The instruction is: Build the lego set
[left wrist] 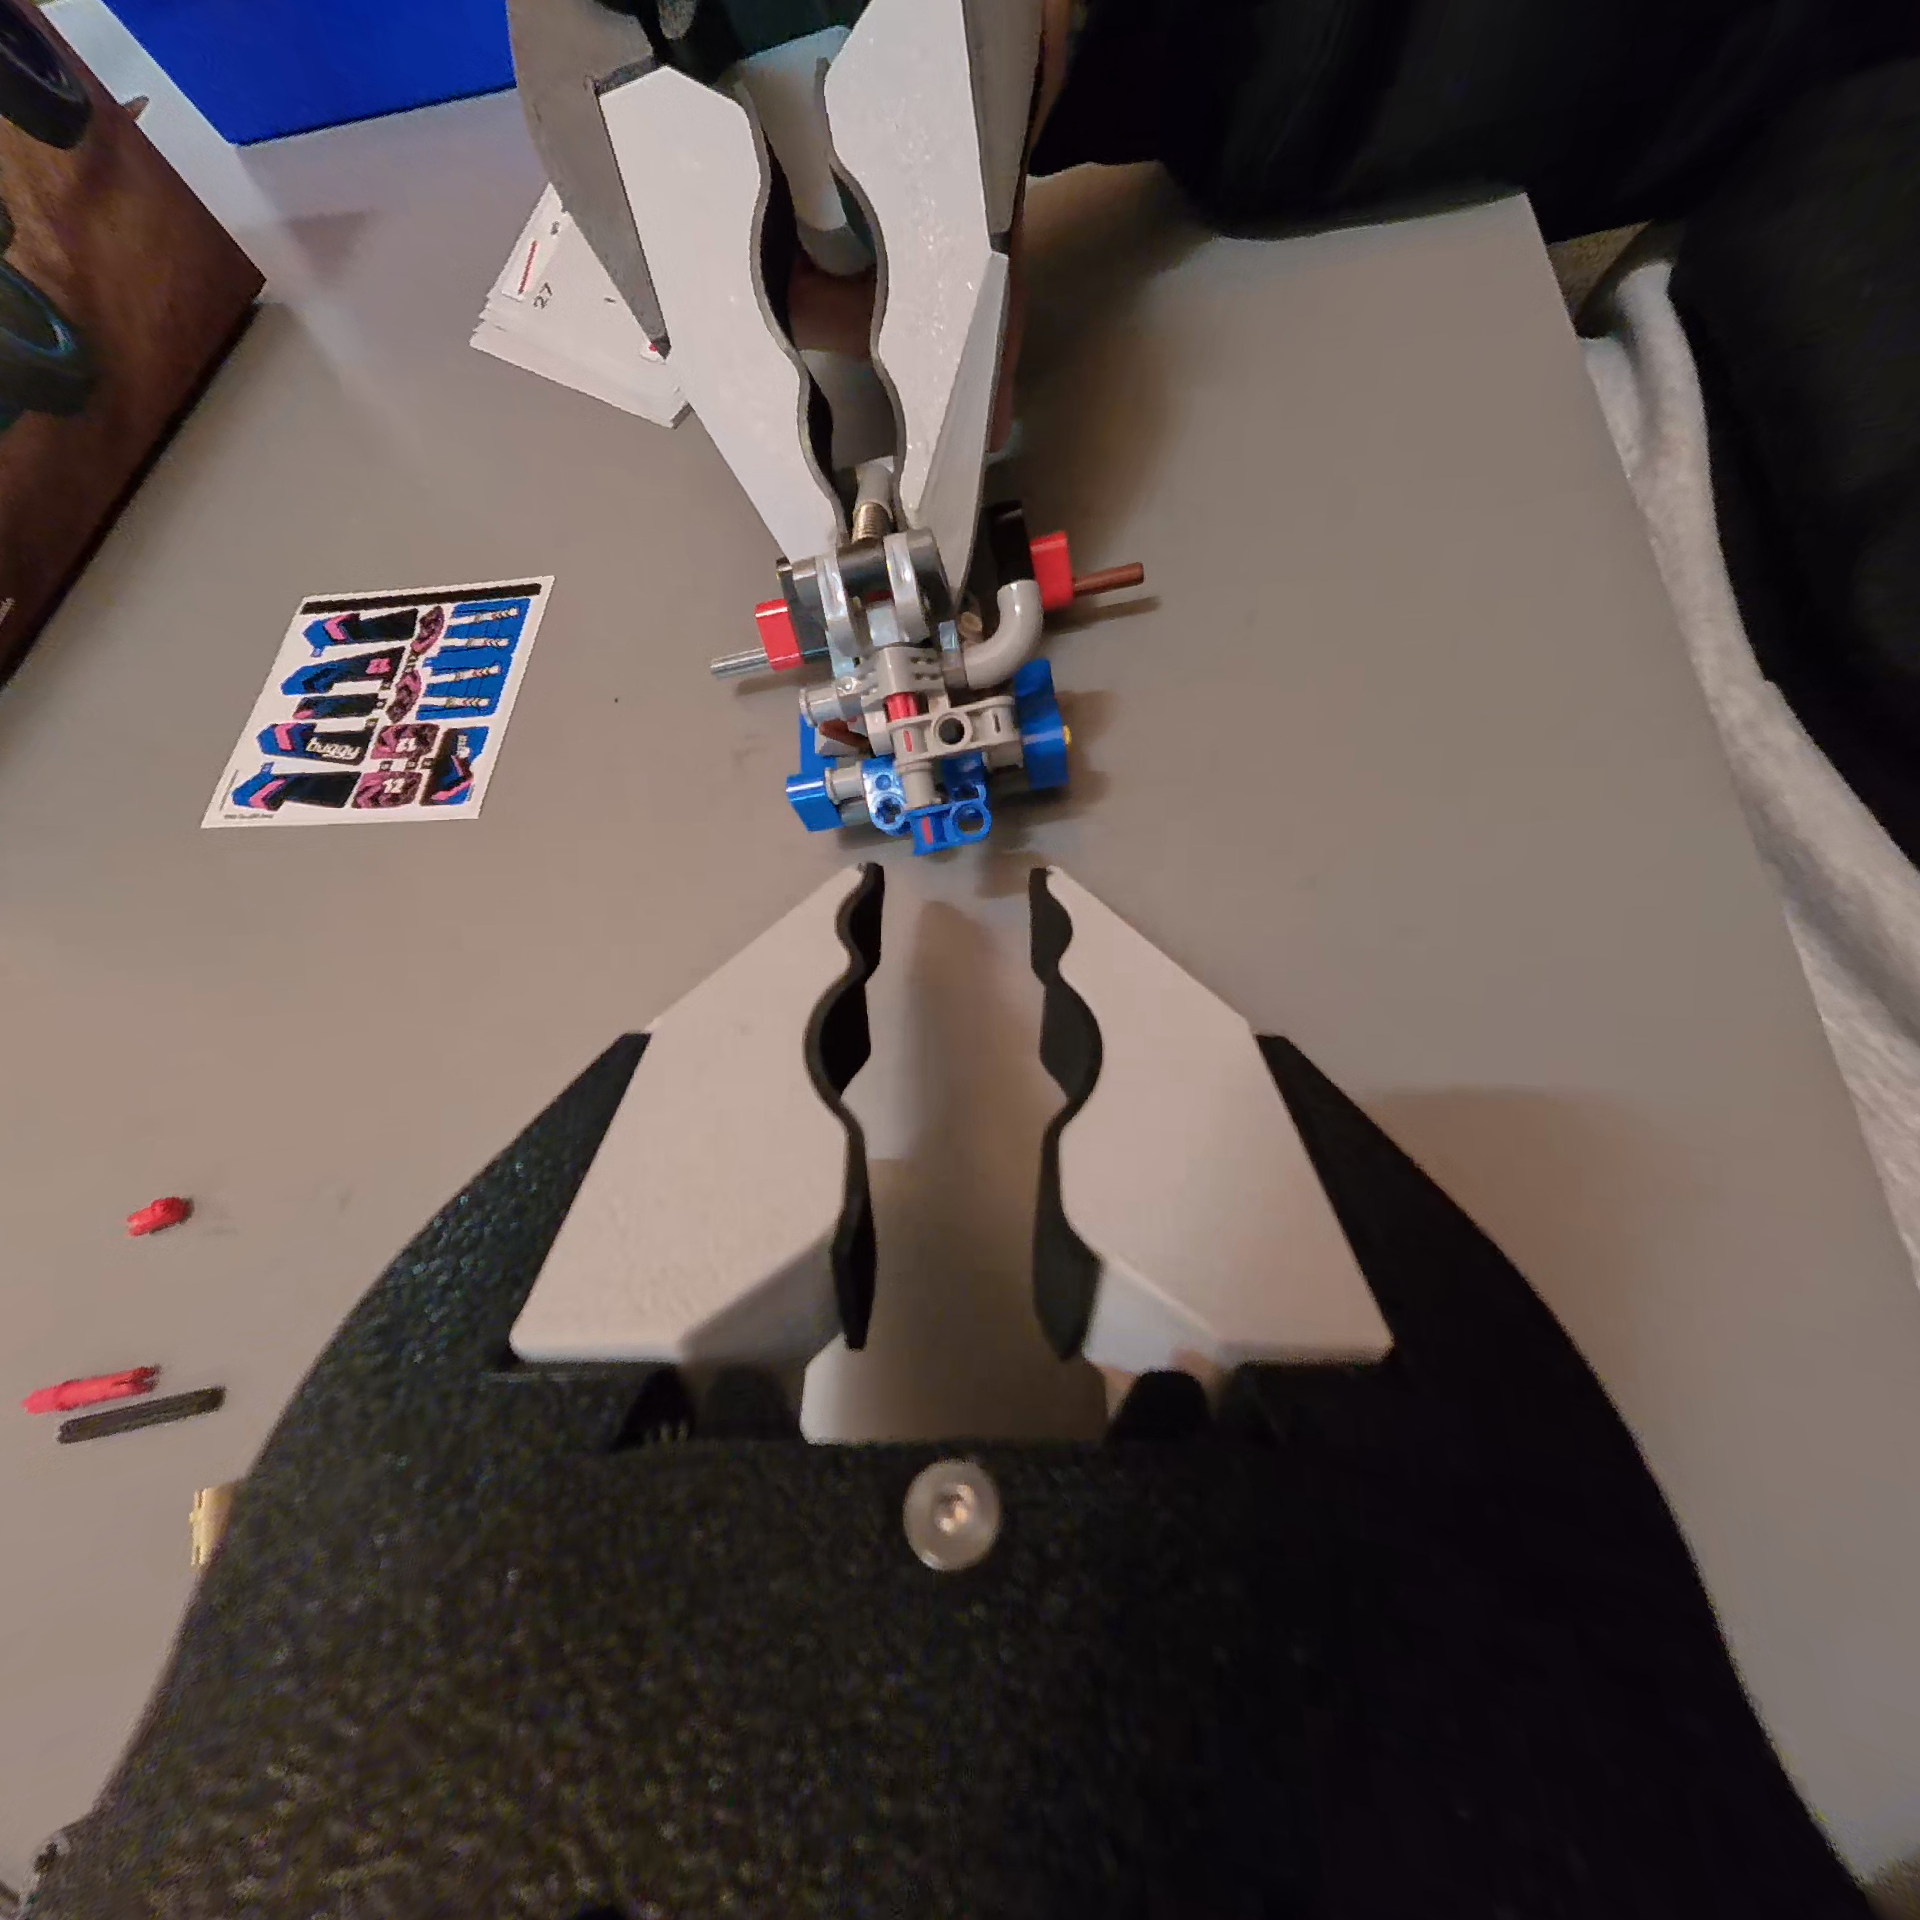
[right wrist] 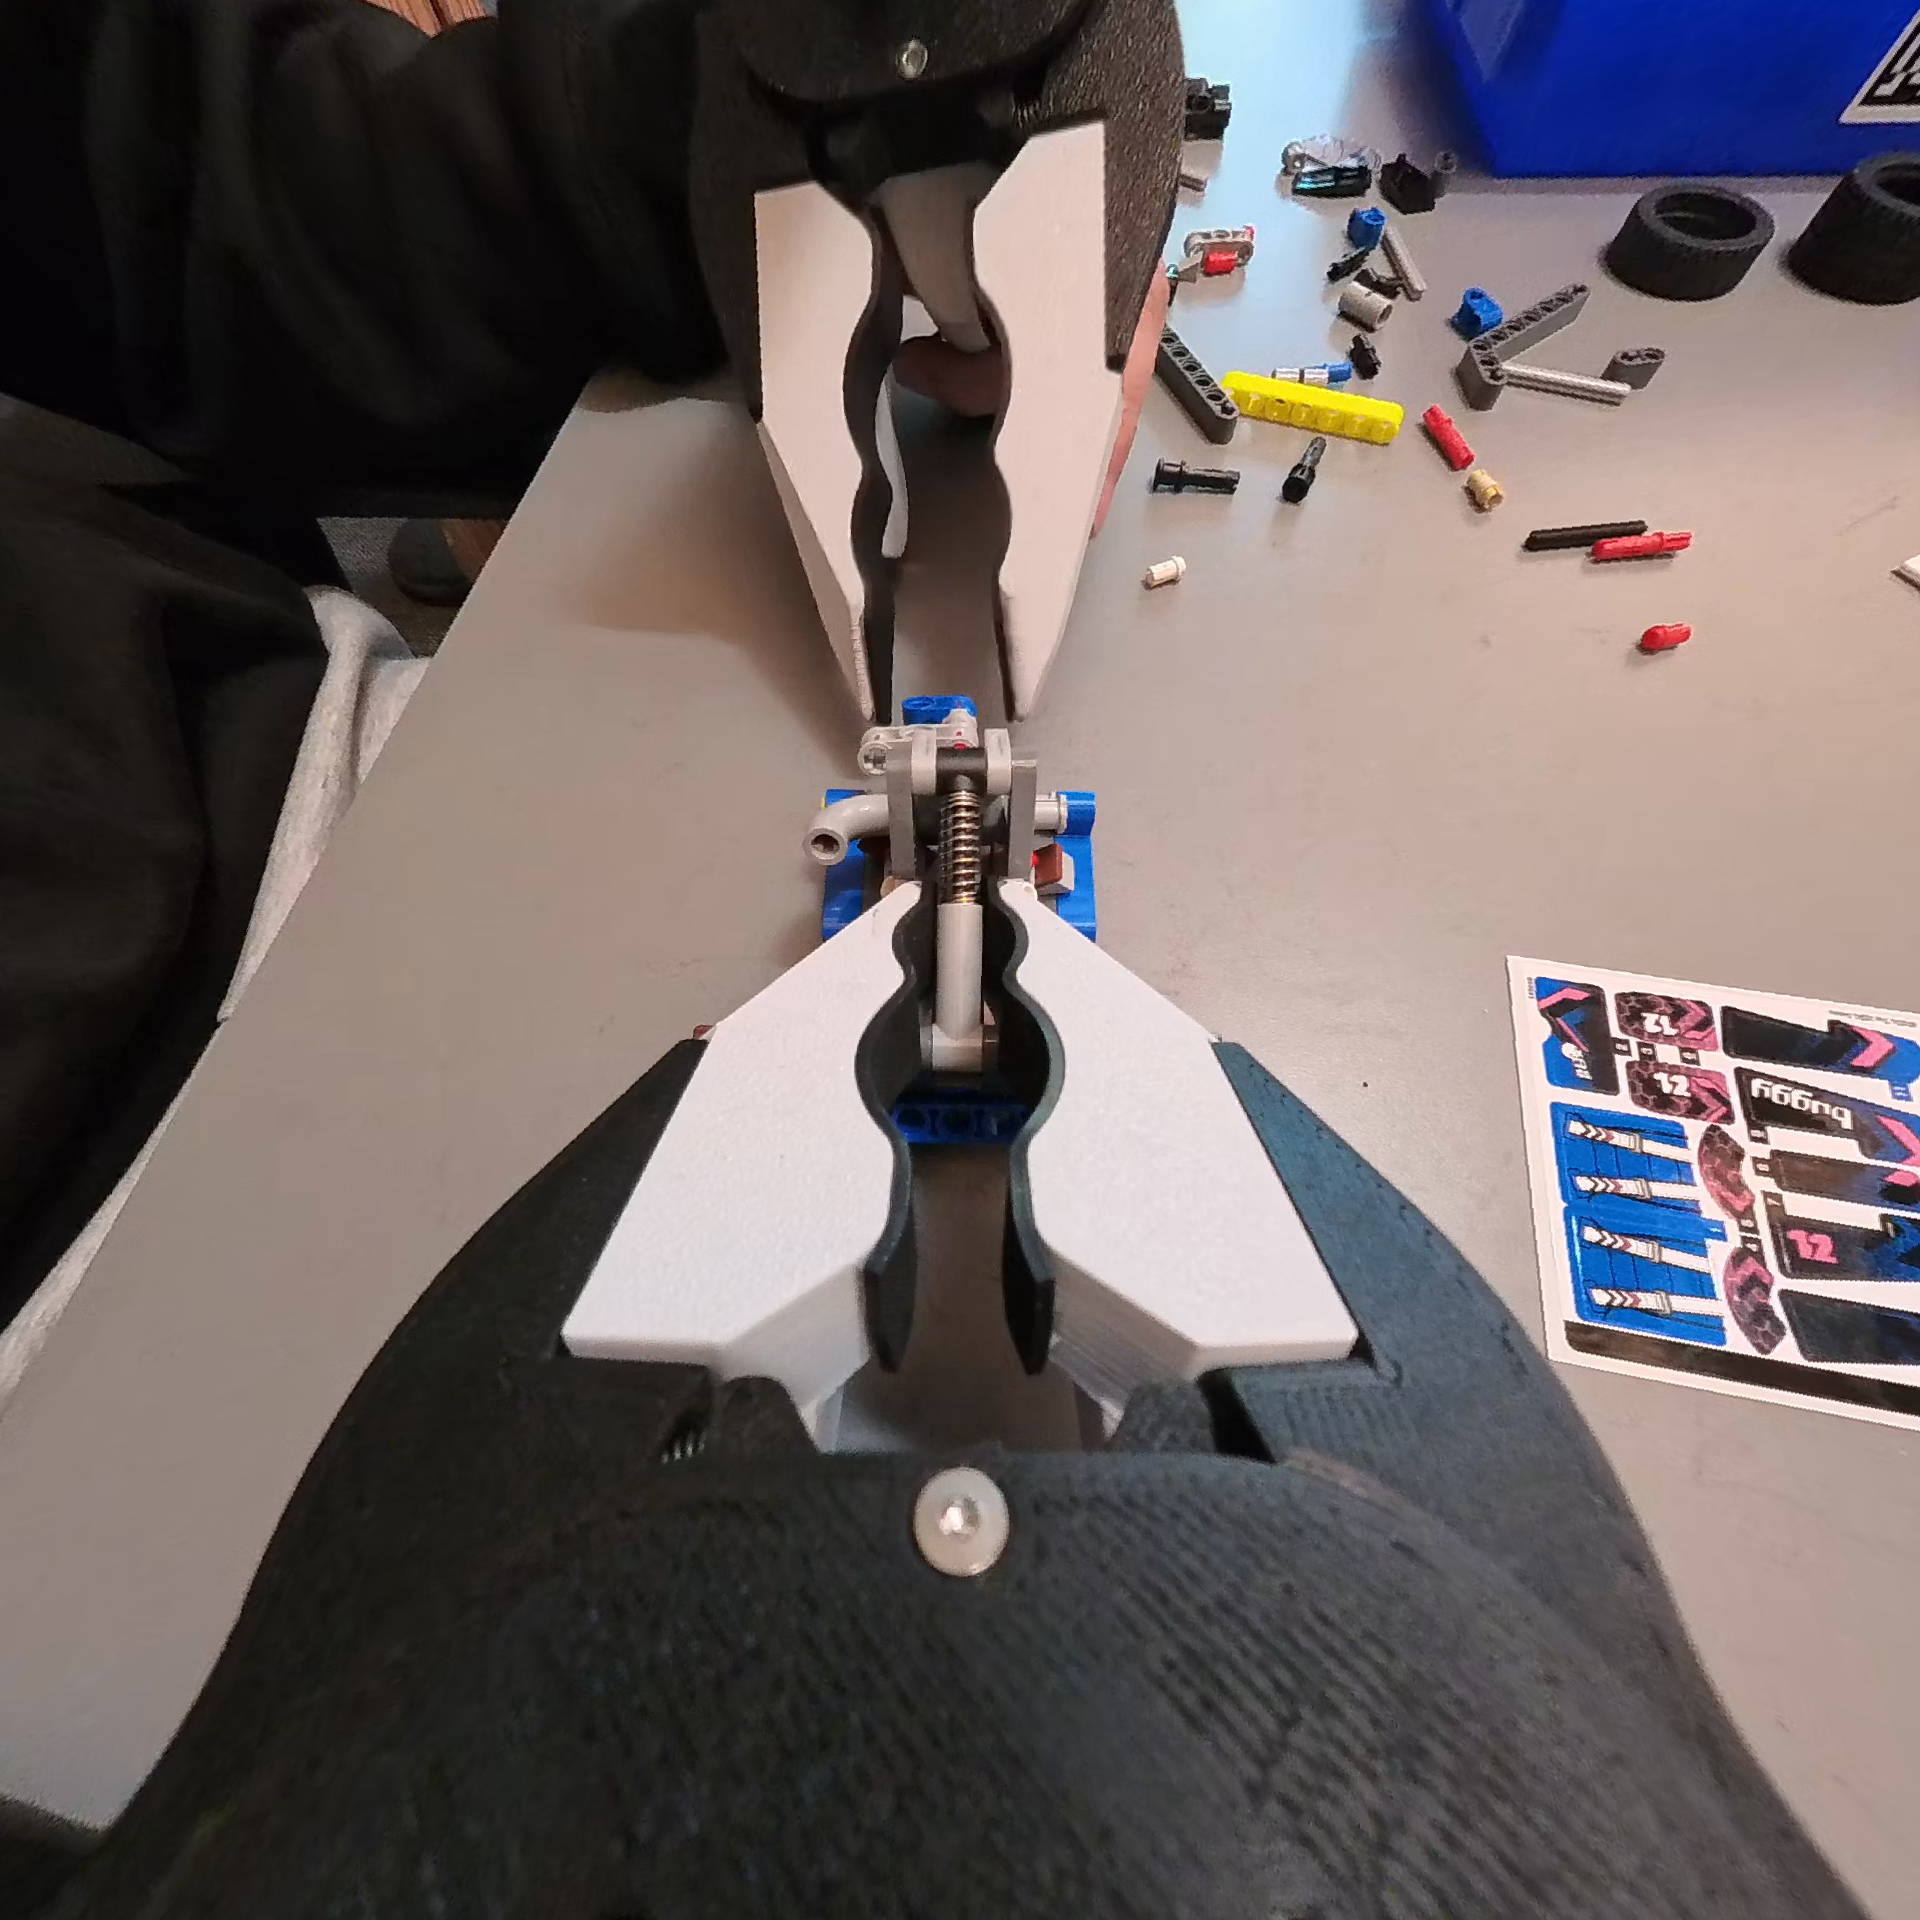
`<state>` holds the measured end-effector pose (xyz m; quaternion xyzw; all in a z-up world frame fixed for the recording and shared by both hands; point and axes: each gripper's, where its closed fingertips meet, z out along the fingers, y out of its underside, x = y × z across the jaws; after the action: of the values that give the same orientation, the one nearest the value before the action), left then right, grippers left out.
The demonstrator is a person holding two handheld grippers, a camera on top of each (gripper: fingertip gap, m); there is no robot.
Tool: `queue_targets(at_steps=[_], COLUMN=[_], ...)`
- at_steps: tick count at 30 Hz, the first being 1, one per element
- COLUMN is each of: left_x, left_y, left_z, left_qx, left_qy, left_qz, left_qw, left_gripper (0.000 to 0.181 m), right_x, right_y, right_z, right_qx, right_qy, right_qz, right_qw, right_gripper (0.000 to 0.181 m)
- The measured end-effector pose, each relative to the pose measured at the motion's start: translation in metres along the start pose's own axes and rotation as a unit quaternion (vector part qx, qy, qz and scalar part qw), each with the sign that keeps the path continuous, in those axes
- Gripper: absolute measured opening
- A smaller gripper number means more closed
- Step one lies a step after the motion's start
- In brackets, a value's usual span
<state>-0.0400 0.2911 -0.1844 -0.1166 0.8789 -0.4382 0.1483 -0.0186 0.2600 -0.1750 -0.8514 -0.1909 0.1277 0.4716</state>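
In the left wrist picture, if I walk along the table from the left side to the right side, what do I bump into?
Red pin → sticker sheet → lego build, where the right gripper is shut on its grey spring piece → grey blanket off the table's edge.

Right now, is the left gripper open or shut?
Open: the left gripper shows bare table between its fingertips, just short of the lego chassis.

The model (left wrist: 914, 707) sits mid-counter (left wrist: 1351, 935), between the two claws — the left claw (left wrist: 954, 883) just before it, the right claw (right wrist: 961, 899) opposite, closed around its spring strut (right wrist: 958, 935). The sticker sheet (left wrist: 379, 701) lies flat to one side; loose parts (right wrist: 1382, 353) and tyres (right wrist: 1688, 239) lie scattered beyond it.
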Motion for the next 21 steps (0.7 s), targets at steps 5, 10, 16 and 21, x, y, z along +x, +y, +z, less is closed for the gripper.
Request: queue_targets(at_steps=[5, 10, 16, 21], left_x=[0.0002, 0.0002, 0.0006, 0.0008], left_y=[0.0006, 0.0016, 0.0016, 0.0023], left_z=[0.0006, 0.0015, 0.0016, 0.0022], left_qx=[-0.002, -0.007, -0.006, -0.009], left_qy=[0.001, 0.001, 0.001, 0.002], left_qz=[0.0, 0.001, 0.004, 0.004], left_qw=[1.0, 1.0, 1.0, 1.0], left_gripper=[0.025, 0.025, 0.024, 0.024], right_x=[0.0, 0.0, -0.0005, -0.0015], right_y=[0.0, 0.0, 0.0, 0.0], right_z=[0.0, 0.0, 0.0, 0.0], right_qx=[0.0, 0.0, 0.0, 0.0], right_qy=[0.0, 0.0, -0.002, -0.004], right_qz=[0.0, 0.0, -0.001, -0.003], right_qw=[1.0, 1.0, 1.0, 1.0], right_gripper=[0.006, 0.006, 0.006, 0.006])
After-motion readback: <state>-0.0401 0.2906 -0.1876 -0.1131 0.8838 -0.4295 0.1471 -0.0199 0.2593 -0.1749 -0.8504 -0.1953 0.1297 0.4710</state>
